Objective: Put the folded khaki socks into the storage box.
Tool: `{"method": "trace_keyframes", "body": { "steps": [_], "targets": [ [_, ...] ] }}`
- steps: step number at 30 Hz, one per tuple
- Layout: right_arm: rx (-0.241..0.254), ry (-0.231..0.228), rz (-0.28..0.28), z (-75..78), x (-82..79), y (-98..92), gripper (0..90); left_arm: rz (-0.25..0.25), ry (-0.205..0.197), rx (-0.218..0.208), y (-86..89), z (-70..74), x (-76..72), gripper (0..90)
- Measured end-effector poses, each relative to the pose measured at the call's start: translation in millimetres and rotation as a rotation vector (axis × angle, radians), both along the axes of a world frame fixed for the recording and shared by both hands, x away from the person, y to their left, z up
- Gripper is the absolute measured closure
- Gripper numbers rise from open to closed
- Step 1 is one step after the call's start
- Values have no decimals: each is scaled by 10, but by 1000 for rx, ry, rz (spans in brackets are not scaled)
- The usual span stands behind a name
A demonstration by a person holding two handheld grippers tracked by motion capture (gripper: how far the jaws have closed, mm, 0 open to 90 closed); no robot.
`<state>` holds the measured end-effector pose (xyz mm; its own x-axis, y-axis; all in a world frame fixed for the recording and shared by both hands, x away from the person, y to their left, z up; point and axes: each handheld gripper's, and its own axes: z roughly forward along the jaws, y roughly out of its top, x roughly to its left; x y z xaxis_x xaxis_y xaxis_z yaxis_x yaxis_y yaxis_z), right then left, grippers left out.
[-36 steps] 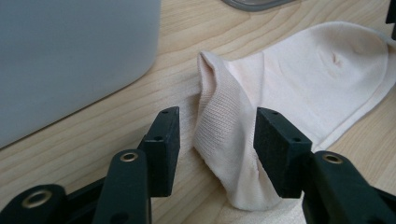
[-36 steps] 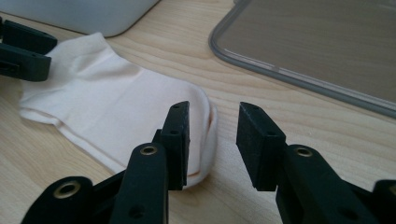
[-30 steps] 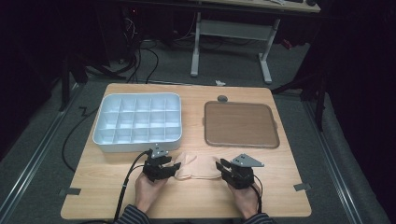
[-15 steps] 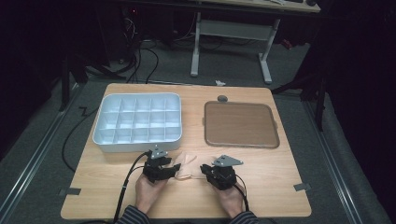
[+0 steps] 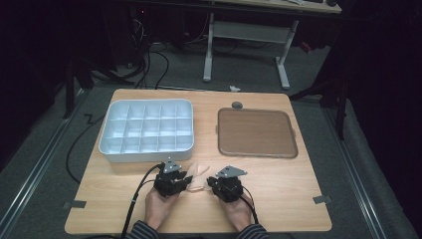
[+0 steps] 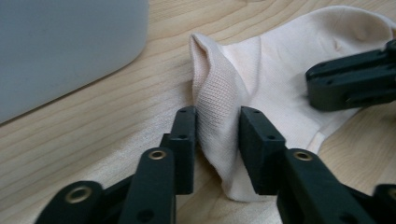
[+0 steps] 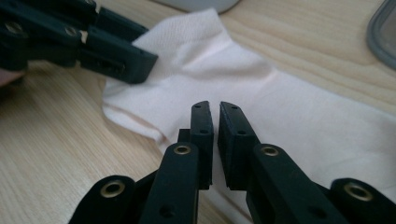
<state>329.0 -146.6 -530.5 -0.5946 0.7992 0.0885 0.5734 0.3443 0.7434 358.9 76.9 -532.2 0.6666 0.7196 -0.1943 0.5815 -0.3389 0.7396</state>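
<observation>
High view: a pale sock (image 5: 198, 175) lies on the wooden table (image 5: 278, 189), just in front of the white compartment tray (image 5: 146, 130), between 2 hand-held grippers. The left gripper (image 6: 217, 126) has just been closing and pinches a raised fold of the sock between its jaws. The right gripper (image 7: 214, 126), beside it and farther from the tray, rests on the sock with jaws nearly together; whether cloth is caught there is unclear.

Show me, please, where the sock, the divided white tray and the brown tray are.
sock (image 6: 219, 93), left gripper view, on the knit fold pinched between the jaws.
divided white tray (image 5: 146, 156), high view, on its near wall.
brown tray (image 5: 256, 132), high view, on its flat middle.
</observation>
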Motion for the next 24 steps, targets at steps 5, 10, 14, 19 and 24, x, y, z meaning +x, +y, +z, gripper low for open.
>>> {"method": "trace_keyframes", "body": {
  "steps": [5, 10, 14, 19, 24],
  "targets": [
    [-16, -13, 1, -15, -17, 21, 846, -5, 12, -8, -6, -2, 5, 750],
    [-20, -14, 7, -18, -14, 16, 849, -5, 39, -18, -4, 6, 25, 774],
    [-19, -12, 5, -18, -15, 16, 852, -13, 45, -16, -6, 21, 42, 790],
    [-24, -5, 15, -9, -9, 15, 855, -25, 43, -47, 20, 63, 53, 802],
    [-35, 2, 25, 3, 3, 18, 855, -38, 40, -76, 32, 92, 55, 807]
  ]
}}
